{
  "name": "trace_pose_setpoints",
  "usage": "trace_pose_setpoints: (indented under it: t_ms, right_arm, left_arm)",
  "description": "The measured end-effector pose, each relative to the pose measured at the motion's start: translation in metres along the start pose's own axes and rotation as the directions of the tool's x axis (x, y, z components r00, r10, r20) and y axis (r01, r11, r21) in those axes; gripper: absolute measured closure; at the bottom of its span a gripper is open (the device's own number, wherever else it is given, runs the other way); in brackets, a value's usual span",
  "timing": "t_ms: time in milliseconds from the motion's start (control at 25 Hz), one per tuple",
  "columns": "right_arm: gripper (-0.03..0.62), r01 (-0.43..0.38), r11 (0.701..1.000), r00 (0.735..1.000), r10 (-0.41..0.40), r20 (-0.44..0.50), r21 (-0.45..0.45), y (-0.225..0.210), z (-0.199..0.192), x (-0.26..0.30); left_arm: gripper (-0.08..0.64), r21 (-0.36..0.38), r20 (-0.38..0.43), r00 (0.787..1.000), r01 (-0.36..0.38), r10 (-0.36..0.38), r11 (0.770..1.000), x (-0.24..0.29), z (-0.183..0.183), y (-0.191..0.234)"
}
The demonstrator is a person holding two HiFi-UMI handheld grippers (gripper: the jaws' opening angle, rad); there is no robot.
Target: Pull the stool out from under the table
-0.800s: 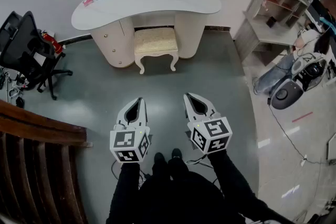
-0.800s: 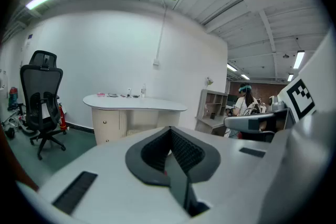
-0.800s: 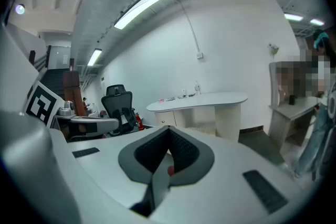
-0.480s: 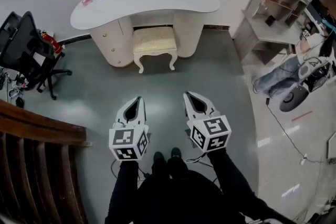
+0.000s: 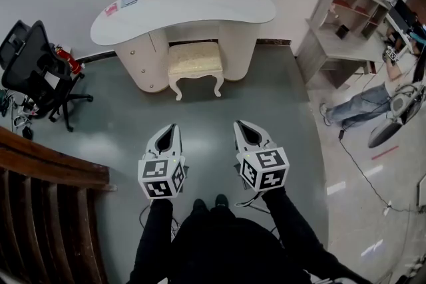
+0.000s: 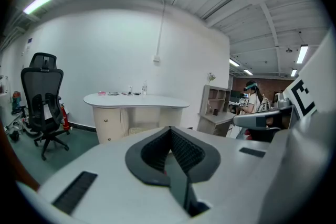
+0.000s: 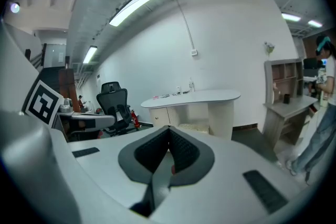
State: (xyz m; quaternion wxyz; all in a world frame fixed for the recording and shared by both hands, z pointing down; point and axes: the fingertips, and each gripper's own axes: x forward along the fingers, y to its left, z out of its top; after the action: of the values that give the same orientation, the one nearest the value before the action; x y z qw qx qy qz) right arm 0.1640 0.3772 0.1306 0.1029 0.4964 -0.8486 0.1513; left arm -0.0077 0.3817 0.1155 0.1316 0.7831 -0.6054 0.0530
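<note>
Stool point(image 5: 194, 63) with a cream cushion stands half under the white curved surface point(image 5: 200, 6), between its two pedestals. The top hides its back part. Left claw point(image 5: 169, 128) and right claw point(image 5: 241, 124) are both fully closed, hold nothing, and are well apart from it. Open floor point(image 5: 200, 106) lies between them. An office chair point(image 5: 30, 66) stands at the left.
</note>
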Motion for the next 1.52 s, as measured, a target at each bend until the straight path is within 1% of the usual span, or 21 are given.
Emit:
trace_pose_setpoints:
  t_ms: [120, 240, 400, 600, 800, 960, 1160, 1360, 1520]
  right_arm:
    - [0.588, 0.010, 0.999, 1.000, -0.011, -0.006, -0.035, -0.012, 0.001, -0.001]
    - [0.588, 0.011, 0.999, 1.000, -0.011, 0.000, -0.043, -0.022, 0.005, -0.002]
    - [0.588, 0.017, 0.999, 1.000, -0.017, 0.006, -0.032, -0.034, 0.011, -0.003]
    - [0.588, 0.071, 0.997, 0.997, -0.071, 0.021, -0.025, -0.055, 0.019, 0.000]
    - [0.588, 0.055, 0.998, 0.998, -0.055, 0.024, 0.006, -0.066, 0.021, 0.015]
    - [0.588, 0.084, 0.996, 0.996, -0.084, 0.002, 0.019, -0.075, 0.024, 0.041]
    - [0.588, 0.100, 0.995, 0.994, -0.099, -0.044, 0.022, -0.082, 0.018, 0.090]
    - [0.588, 0.140, 0.990, 0.985, -0.139, -0.102, 0.003, -0.092, 0.018, 0.150]
    - [0.588, 0.147, 0.989, 0.978, -0.146, -0.149, -0.006, -0.096, 0.016, 0.199]
  left_arm:
    - [0.552, 0.000, 0.006, 1.000, -0.009, 0.009, 1.000, 0.006, 0.005, -0.003]
    - [0.552, 0.022, 0.015, 1.000, -0.018, 0.018, 1.000, 0.013, 0.012, -0.007]
    - [0.552, 0.035, 0.018, 0.999, -0.037, 0.036, 0.999, 0.021, 0.020, -0.008]
    - [0.552, 0.060, 0.013, 0.999, -0.053, 0.052, 0.997, 0.034, 0.027, -0.006]
    - [0.552, 0.050, 0.004, 0.998, -0.069, 0.069, 0.996, 0.051, 0.028, 0.006]
    - [0.552, 0.045, -0.021, 0.998, -0.060, 0.061, 0.997, 0.074, 0.027, 0.020]
    - [0.552, 0.029, -0.060, 0.997, -0.054, 0.056, 0.998, 0.114, 0.015, 0.048]
    - [0.551, 0.002, -0.102, 0.992, -0.068, 0.068, 0.998, 0.164, 0.011, 0.091]
    - [0.551, 0.000, -0.141, 0.988, -0.067, 0.066, 0.998, 0.203, 0.006, 0.127]
